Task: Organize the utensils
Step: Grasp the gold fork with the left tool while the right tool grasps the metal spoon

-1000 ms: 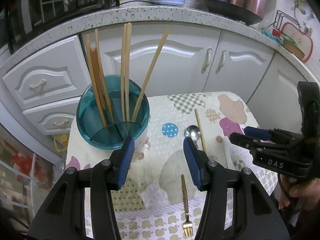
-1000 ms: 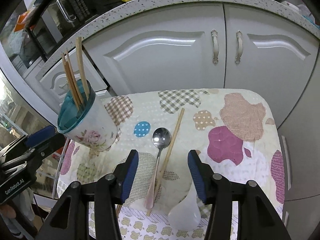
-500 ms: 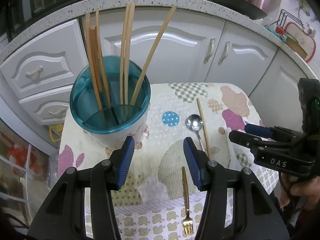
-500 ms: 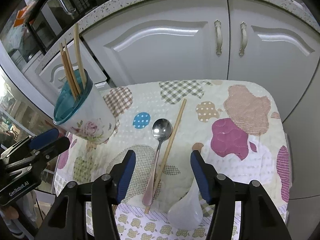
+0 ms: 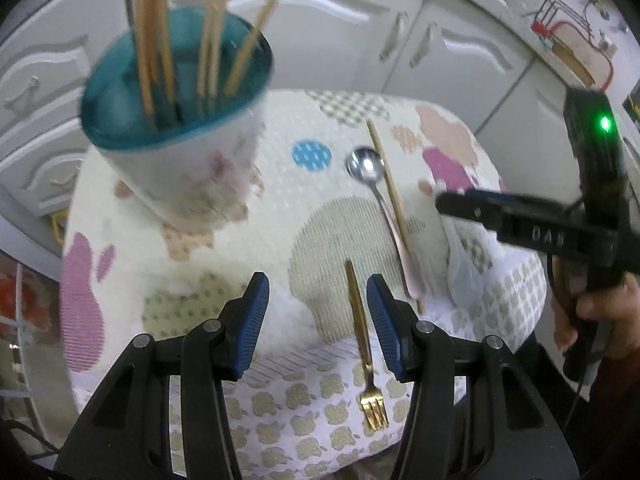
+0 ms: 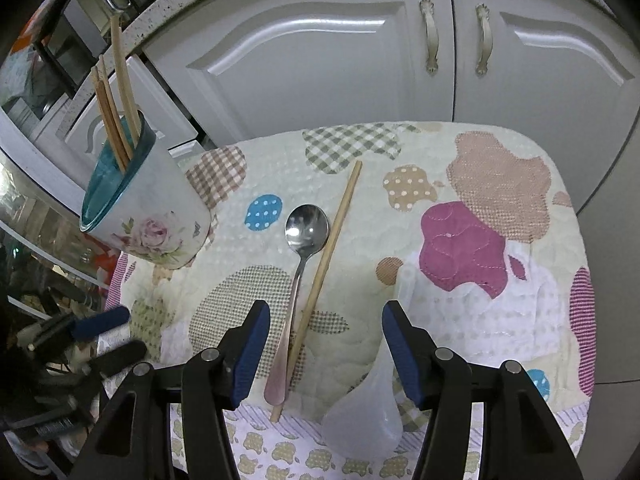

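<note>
A floral cup with a teal inside (image 5: 180, 120) (image 6: 140, 208) stands at the table's far left and holds several wooden chopsticks (image 5: 216, 40). A metal spoon with a pink handle (image 6: 298, 276) (image 5: 384, 216) and one loose chopstick (image 6: 324, 268) (image 5: 390, 200) lie side by side mid-table. A gold fork (image 5: 362, 344) lies near the front edge. A translucent plastic spoon (image 6: 372, 408) (image 5: 460, 268) lies front right. My left gripper (image 5: 318, 324) is open and empty, above the fork handle. My right gripper (image 6: 326, 352) is open and empty, over the spoon handle and chopstick end.
The small table has a patchwork quilted cover (image 6: 480, 240). White cabinet doors (image 6: 320, 60) stand behind it under a speckled counter. Drawers (image 5: 36, 80) are at the left. The right gripper's body (image 5: 560, 232) shows at the right of the left wrist view.
Both grippers have dropped lower and closer to the table. The left gripper has drawn back from the cup and now sits over the fork. The right gripper has neared the spoon and chopstick.
</note>
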Demonstrator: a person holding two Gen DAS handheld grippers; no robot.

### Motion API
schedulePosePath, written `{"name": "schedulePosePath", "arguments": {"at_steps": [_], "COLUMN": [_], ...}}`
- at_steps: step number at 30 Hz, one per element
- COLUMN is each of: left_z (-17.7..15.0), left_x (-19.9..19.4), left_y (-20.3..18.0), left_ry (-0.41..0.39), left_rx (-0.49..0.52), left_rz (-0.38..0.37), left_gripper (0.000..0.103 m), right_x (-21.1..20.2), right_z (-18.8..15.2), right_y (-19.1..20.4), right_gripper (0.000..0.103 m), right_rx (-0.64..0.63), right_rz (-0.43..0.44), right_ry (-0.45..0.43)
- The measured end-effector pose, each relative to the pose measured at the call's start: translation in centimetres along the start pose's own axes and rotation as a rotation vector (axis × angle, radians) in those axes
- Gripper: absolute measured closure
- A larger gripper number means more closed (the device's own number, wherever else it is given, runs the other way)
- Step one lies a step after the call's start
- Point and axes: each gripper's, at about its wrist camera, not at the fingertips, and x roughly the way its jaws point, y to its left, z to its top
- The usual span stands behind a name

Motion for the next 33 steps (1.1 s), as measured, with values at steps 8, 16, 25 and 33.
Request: {"name": "schedulePosePath", "arguments": {"at_steps": [8, 16, 25, 33], "left_z": [-0.6, -1.2, -1.0, -0.6], "left_x": [2.6, 4.3, 5.9, 5.7], "left_y": [-1.5, -1.7, -2.1, -0.1], "left_ry": [0.049, 0.091, 0.091, 0.098], "left_rx": [0.012, 0.010, 0.031, -0.007], "left_rz": [-0.016, -0.030, 0.005, 0.024], "left_gripper": [0.052, 0.052, 0.071, 0.084], "right_x": [0.8, 1.0, 3.4, 8.5], "right_z": [0.0, 0.2, 3.4, 6.0], "right_y": [-0.2, -0.9, 1.2, 1.8], "right_gripper": [0.047, 0.047, 0.058, 0.094], "right_rx": [0.000, -0.006, -0.158, -0.263], "right_rz": [0.001, 0.022, 0.063, 0.046], "right_ry": [0.015, -0.003, -0.017, 0.083]}}
